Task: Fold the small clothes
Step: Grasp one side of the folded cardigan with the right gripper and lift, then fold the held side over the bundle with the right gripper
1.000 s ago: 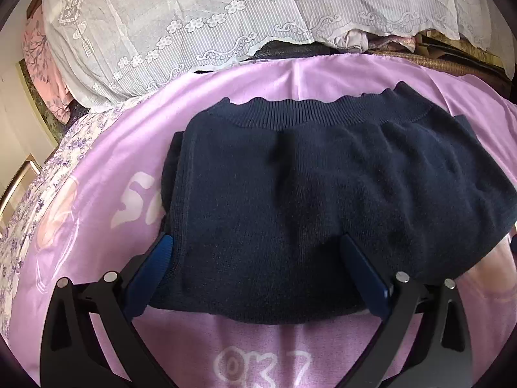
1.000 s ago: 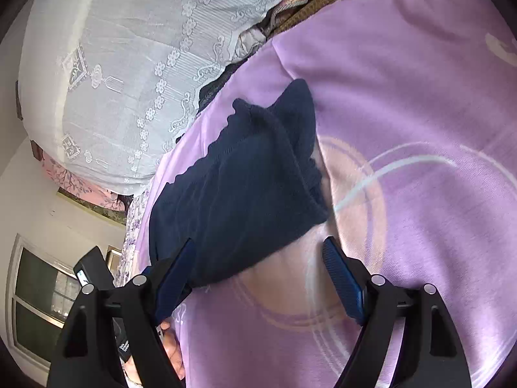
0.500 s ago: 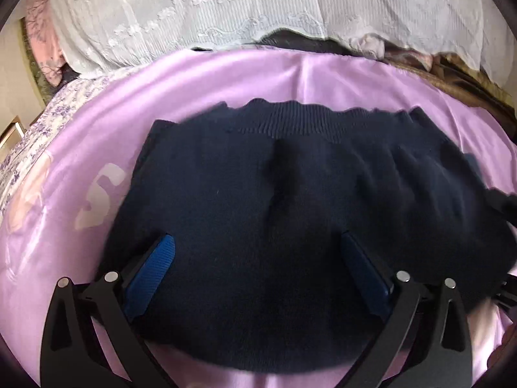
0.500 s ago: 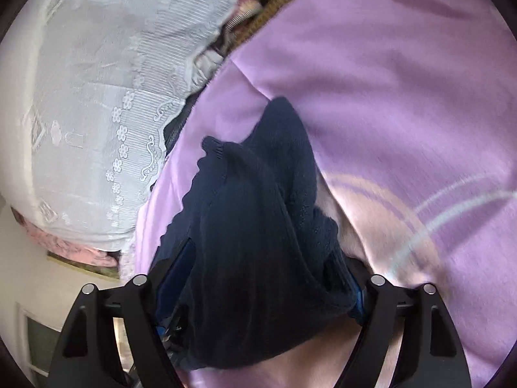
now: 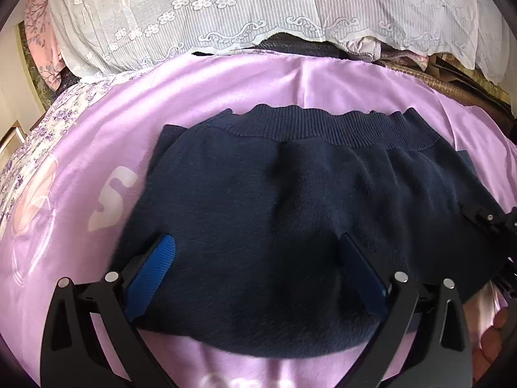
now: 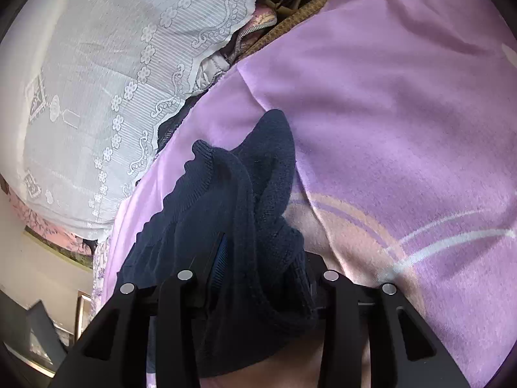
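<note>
A small navy knit garment (image 5: 290, 200) with a ribbed waistband lies folded on a purple blanket (image 5: 226, 90). My left gripper (image 5: 255, 258) is open, its blue pads (image 5: 155, 265) spread over the garment's near edge, holding nothing. My right gripper (image 6: 258, 258) is shut on the garment's right edge (image 6: 245, 213), bunching the fabric between its fingers. The right gripper's black frame also shows at the right edge of the left wrist view (image 5: 491, 226).
A white lace cover (image 5: 258, 16) drapes over a pile behind the blanket. Floral fabric (image 5: 35, 148) lies at the left. Brown woven material (image 6: 290, 16) borders the blanket's far side. A hand (image 5: 491, 339) shows at lower right.
My right gripper has moved onto the garment's right edge and closed on it. My left gripper has moved forward over the near edge and stayed open.
</note>
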Demonstrator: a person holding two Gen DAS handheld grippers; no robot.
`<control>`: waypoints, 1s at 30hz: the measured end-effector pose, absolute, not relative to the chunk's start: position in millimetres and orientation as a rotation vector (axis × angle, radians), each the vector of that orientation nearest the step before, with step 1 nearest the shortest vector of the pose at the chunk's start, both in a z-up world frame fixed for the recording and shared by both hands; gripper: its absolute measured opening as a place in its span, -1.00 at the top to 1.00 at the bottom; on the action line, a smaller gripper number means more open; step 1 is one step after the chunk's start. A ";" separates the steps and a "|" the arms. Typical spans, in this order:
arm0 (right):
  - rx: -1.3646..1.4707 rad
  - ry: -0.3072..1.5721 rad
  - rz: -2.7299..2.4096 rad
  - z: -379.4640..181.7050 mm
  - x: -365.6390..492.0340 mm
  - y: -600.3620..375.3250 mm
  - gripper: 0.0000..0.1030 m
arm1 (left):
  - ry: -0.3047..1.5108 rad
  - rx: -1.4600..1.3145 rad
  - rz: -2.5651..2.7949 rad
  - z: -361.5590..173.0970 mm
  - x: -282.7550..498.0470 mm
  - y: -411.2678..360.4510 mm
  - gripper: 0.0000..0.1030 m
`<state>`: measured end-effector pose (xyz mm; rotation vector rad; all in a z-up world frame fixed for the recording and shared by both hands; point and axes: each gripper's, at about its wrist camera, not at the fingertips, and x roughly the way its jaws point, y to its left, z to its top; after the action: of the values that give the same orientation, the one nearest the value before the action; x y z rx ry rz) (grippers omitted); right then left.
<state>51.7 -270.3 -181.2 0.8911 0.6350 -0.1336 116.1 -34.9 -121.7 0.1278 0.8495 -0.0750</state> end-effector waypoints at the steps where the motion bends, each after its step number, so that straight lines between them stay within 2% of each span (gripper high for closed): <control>1: 0.883 0.638 -0.126 -180.7 52.9 -269.4 0.18 | 0.855 0.137 -0.078 -118.0 116.8 -31.0 -0.91; 6: 0.857 0.614 -0.103 -178.1 52.9 -265.1 0.02 | 0.815 0.258 0.024 -102.2 118.1 2.7 -0.91; 7: 0.858 0.599 -0.085 -177.4 52.2 -264.2 -0.12 | 0.820 0.256 0.032 -103.3 118.3 11.0 -0.91; 8: 0.856 0.599 -0.077 -176.4 52.8 -263.0 -0.17 | 0.833 0.245 0.035 -106.9 118.7 19.4 -0.91; 12: 0.852 0.608 -0.071 -175.0 53.6 -263.2 -0.18 | 0.885 0.172 0.014 -133.4 125.1 45.6 -0.92; 15: 0.841 0.625 -0.062 -173.8 54.4 -262.9 -0.17 | 0.903 0.095 -0.004 -130.5 131.5 56.8 -0.92; 16: 0.835 0.636 -0.072 -173.4 54.3 -262.7 -0.08 | 0.898 0.077 0.001 -129.4 131.5 59.7 -0.92; 17: 0.834 0.643 -0.092 -173.5 53.8 -263.4 0.14 | 0.896 0.044 -0.003 -128.1 130.8 65.0 -0.92; 20: 0.850 0.642 -0.096 -172.3 53.5 -264.6 0.49 | 0.869 -0.020 -0.008 -120.2 128.1 76.6 -0.92; 24: 0.625 0.612 -0.150 -137.1 55.4 -232.6 0.59 | 0.828 -0.015 0.018 -112.1 127.1 82.3 -0.92; 30: 0.516 0.566 -0.138 -90.6 63.6 -195.4 0.61 | 0.841 -0.026 -0.004 -107.7 137.8 88.1 -0.92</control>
<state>63.6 -195.4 -90.6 0.5157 0.5662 -0.1380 137.8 88.1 -107.7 -0.0256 0.8406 -0.0037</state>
